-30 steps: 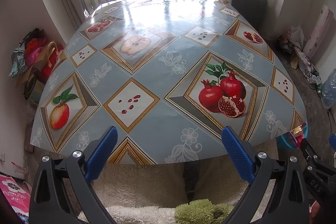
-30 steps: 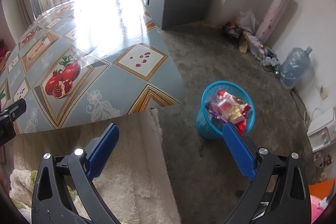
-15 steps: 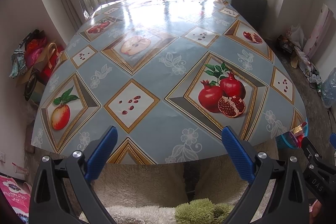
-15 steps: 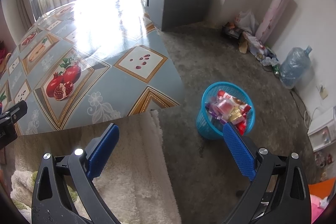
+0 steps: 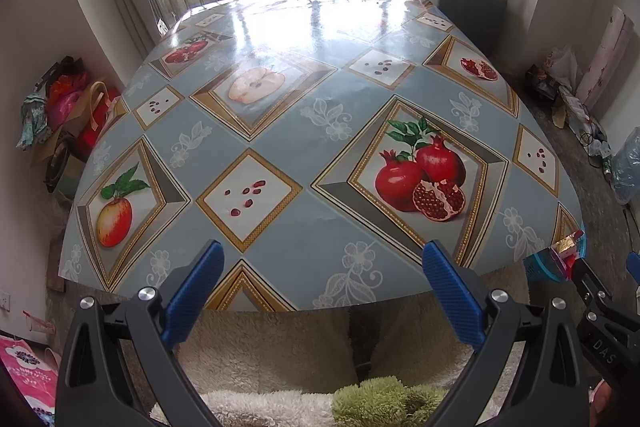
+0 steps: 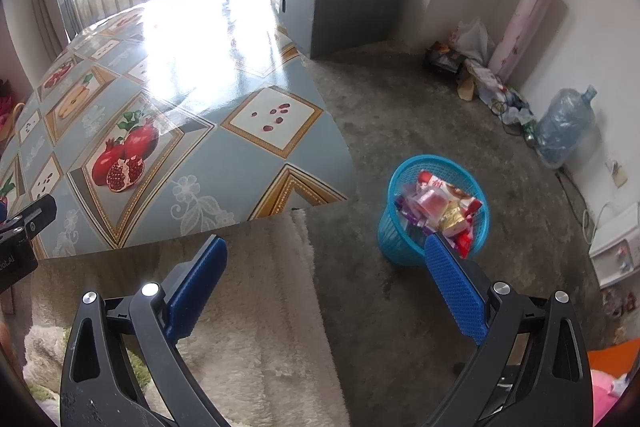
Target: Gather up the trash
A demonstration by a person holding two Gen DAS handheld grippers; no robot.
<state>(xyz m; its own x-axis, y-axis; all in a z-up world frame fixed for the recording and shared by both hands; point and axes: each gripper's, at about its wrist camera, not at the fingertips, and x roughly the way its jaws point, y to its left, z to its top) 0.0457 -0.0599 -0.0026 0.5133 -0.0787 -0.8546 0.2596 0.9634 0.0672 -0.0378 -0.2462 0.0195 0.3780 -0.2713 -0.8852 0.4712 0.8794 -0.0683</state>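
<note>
Beside the table's (image 6: 256, 163) near right corner, down on the bare floor, stands the blue basket (image 6: 400, 247), and that is where the trash (image 6: 440, 207) is: wrappers and packets heaped to the rim, some poking above it. On the table I can see nothing loose at all, only the printed fruit on the cloth (image 5: 320, 131).

Both tools hang short of the table's near edge, over a pale fleecy throw (image 6: 256, 307). The left gripper (image 5: 320, 291) faces straight across the table, jaws spread wide with nothing between them. The right gripper (image 6: 326, 279) is angled off the table's corner toward the floor, jaws equally spread and bare.

From the right gripper the basket lies ahead and a little to the right, its rim just past the right fingertip in that view, though well below it. From the left it shows only as a sliver past the table's right corner. So the right hand is plainly the nearer one. The basket stands upright, its long axis vertical, mouth open upward; I'd judge the collecting about done, unless more trash lies out of sight.
</note>
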